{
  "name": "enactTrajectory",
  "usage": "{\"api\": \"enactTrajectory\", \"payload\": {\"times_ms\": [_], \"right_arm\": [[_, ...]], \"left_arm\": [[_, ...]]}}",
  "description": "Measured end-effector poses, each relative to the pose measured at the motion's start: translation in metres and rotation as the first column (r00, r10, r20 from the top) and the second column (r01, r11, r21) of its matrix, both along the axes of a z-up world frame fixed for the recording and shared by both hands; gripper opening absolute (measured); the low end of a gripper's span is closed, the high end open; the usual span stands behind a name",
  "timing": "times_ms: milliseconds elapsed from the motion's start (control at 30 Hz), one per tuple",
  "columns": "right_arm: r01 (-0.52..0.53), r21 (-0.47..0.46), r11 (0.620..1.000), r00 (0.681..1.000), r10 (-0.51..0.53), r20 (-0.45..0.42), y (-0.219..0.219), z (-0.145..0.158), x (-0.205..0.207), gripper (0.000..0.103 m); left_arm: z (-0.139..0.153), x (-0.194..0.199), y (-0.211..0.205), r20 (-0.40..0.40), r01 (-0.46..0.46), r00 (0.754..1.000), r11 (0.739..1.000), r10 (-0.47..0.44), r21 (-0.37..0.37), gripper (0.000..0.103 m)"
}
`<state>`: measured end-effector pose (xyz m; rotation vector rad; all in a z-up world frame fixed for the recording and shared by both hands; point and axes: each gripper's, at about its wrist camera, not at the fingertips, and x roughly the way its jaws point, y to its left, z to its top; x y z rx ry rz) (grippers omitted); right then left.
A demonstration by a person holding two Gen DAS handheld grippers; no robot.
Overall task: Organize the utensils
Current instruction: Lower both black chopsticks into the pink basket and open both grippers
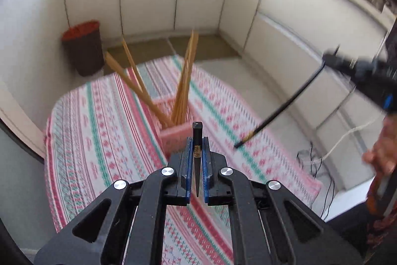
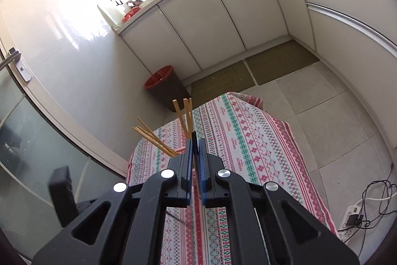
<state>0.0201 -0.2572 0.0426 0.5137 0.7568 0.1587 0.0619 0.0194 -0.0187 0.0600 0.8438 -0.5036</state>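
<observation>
Over a patterned tablecloth [image 1: 104, 131], both grippers, left gripper [image 1: 197, 149] and right gripper [image 2: 195, 153], clench black chopsticks [image 1: 197, 140] above the pink holder [image 1: 173, 134]: light, stiff, slippery; gripped near thick end.

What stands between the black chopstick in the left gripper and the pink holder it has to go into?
Nothing visible does. The left gripper is shut on a black chopstick, with the pink holder just beyond its fingertips. The wooden chopsticks lean apart inside it, leaving a gap. The right gripper's black chopstick hangs off to the side.
</observation>
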Motion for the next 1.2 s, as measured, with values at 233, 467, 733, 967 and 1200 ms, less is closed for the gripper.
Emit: {"api": "enactTrajectory", "payload": {"times_ms": [233, 467, 733, 967, 1200], "right_arm": [[0.005, 0.045, 0.999, 0.999, -0.008, 0.053, 0.0, 0.028, 0.008, 0.005], [0.001, 0.021, 1.0, 0.996, -0.003, 0.086, 0.011, 0.044, 0.03, 0.005], [-0.002, -0.003, 1.0, 0.998, 0.002, 0.064, 0.027, 0.03, 0.064, 0.005], [-0.012, -0.035, 0.999, 0.998, 0.014, 0.057, 0.043, 0.02, 0.086, 0.005], [-0.052, -0.068, 0.996, 0.997, 0.056, 0.056, 0.067, -0.011, 0.109, 0.012]], "left_arm": [[0.076, 0.003, 0.004, 0.192, -0.097, 0.974, 0.988, 0.119, -0.12, 0.006], [0.084, 0.029, 0.001, 0.22, -0.169, 0.956, 0.977, 0.195, -0.132, 0.006], [0.04, 0.059, 0.019, 0.085, -0.246, 0.962, 0.961, 0.258, -0.124, 0.032], [0.055, 0.049, 0.043, 0.117, -0.301, 0.939, 0.939, 0.322, -0.167, 0.047], [0.05, 0.052, 0.043, 0.122, -0.309, 0.938, 0.942, 0.325, -0.131, 0.051]]}}
